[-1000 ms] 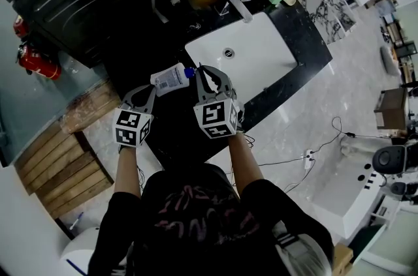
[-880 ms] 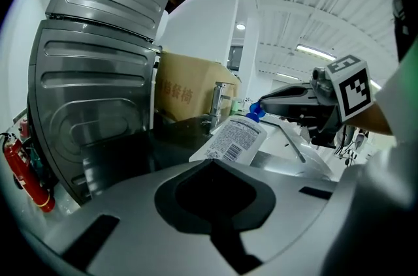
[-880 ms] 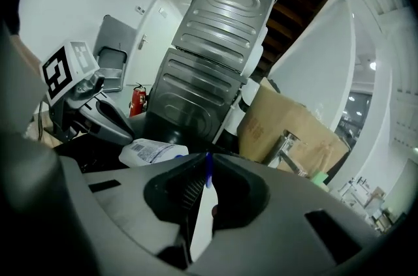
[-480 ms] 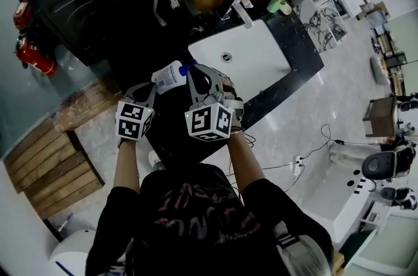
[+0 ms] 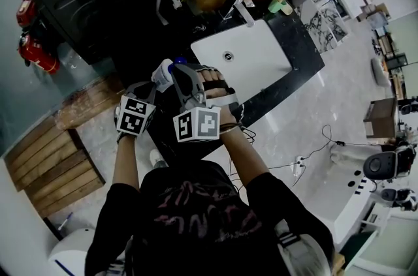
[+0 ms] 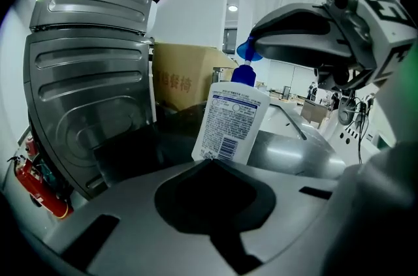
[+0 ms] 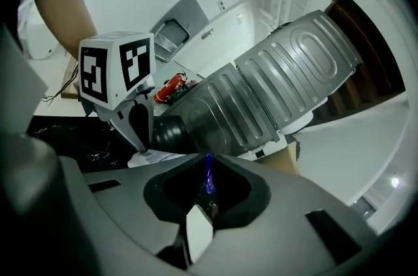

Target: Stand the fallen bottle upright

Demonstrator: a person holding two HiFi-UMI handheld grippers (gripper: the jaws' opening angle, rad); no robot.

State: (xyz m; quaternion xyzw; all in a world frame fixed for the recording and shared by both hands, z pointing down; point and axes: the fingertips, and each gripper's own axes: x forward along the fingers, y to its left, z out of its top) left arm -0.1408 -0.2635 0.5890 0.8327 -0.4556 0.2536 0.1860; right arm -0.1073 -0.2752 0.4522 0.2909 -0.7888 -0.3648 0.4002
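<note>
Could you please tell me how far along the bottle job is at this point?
Done: the bottle is off its side, nearly upright but leaning. In hand: the right gripper has its fingers clamped on the blue cap. Still to do: seat the base squarely on the counter, then let go.

Washroom-like workspace: white sink point(image 5: 251, 59) in a black counter point(image 5: 299, 40), glossy marble floor point(image 5: 346, 95), red fire extinguishers point(image 5: 32, 49)
</note>
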